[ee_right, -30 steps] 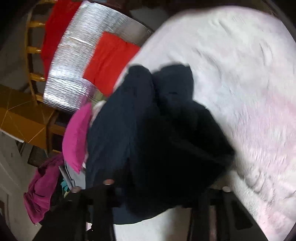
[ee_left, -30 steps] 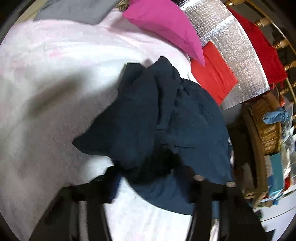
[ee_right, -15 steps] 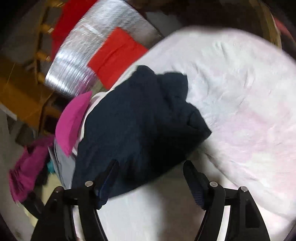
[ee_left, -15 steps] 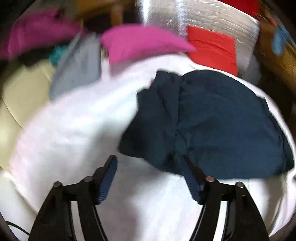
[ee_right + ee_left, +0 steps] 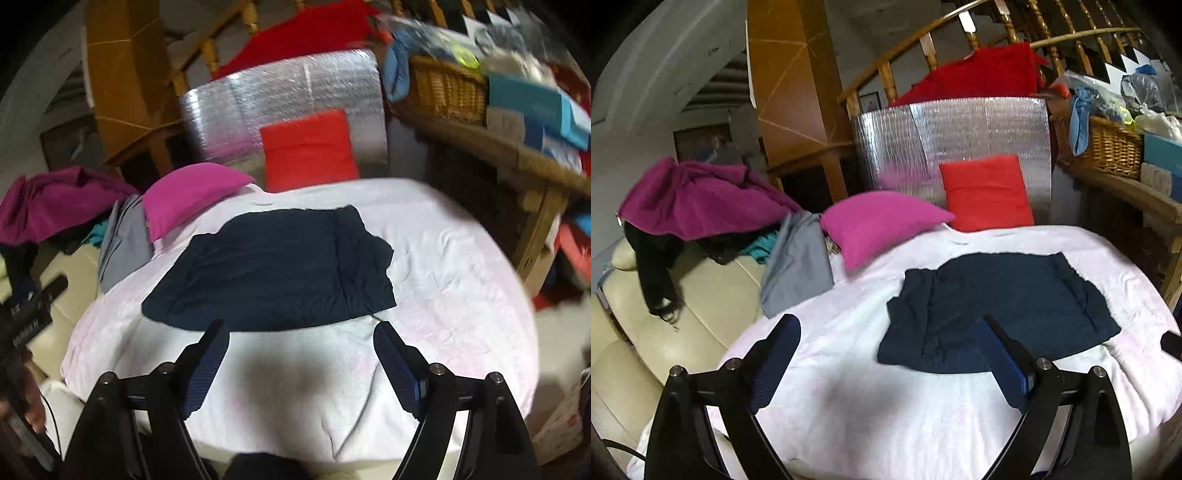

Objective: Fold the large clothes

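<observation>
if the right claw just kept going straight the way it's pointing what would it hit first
Probably the near edge of the dark blue garment, lying flat on the white blanket. The right claw is open and empty, angled down; depth is unclear, so maybe blanket first.

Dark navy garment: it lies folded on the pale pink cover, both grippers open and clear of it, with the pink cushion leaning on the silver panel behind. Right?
Not quite. The red cushion leans on the silver panel; the pink cushion lies beside it on the pale pink cover. The left wrist view shows it. The dark navy garment and both open grippers are as stated.
</observation>
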The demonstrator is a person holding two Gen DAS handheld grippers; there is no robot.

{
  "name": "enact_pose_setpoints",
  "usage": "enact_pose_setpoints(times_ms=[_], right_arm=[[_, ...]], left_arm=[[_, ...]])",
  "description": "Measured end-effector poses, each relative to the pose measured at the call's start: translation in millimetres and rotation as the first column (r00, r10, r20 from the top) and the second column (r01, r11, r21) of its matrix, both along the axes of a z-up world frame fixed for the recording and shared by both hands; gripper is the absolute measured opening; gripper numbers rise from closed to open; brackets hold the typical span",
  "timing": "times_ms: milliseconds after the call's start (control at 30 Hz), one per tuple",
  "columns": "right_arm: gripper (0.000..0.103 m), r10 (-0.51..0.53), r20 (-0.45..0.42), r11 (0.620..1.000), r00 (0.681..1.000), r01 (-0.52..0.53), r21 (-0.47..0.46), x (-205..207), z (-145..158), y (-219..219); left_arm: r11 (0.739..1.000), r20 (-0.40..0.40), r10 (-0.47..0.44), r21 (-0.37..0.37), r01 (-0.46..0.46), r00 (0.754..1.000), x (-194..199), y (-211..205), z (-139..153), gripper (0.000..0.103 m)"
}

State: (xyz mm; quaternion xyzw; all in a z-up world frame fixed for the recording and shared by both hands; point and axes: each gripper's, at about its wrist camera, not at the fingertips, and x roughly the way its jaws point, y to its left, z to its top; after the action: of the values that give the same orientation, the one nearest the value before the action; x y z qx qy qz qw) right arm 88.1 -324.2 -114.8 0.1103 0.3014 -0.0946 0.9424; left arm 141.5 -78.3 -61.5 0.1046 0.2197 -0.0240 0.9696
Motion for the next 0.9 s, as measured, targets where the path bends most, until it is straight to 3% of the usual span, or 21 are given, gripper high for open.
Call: enact_pose_setpoints(times_ms=[167,333,433,667,900], right_arm=[[0.085,-0.013,0.040,0.999,0.999,0.015,-0.052,-32.3,23.0,23.3],[0.097,-0.054,0.122,0.996,0.991,0.061,-0.057,-70.7,49.0,35.6],[0.098,-0.075,0.146,0.992,0.987,0.088,-0.091,-90.7,64.0,43.1],[0.102,-0.085,0.160,0.987,0.983,0.105,-0.125,-118.6,87.3,59.8],[0.102,-0.097,0.126,0.987,0.987,0.112,-0.117,-125.7,85.6,62.5]], left_arm=[[1.000,0.049,-0.024,-0.017,0.025,0.999,-36.2,4.0,27.8,0.096],[0.999,0.113,-0.028,-0.017,0.030,0.993,-70.8,3.8,53.5,0.096],[0.998,0.128,-0.031,-0.041,0.037,0.991,-88.1,7.7,65.5,0.097],[0.996,0.165,-0.043,-0.064,0.054,0.985,-120.5,10.9,83.3,0.102],[0.996,0.170,-0.066,-0.041,0.074,0.983,-141.9,9.2,85.5,0.103]])
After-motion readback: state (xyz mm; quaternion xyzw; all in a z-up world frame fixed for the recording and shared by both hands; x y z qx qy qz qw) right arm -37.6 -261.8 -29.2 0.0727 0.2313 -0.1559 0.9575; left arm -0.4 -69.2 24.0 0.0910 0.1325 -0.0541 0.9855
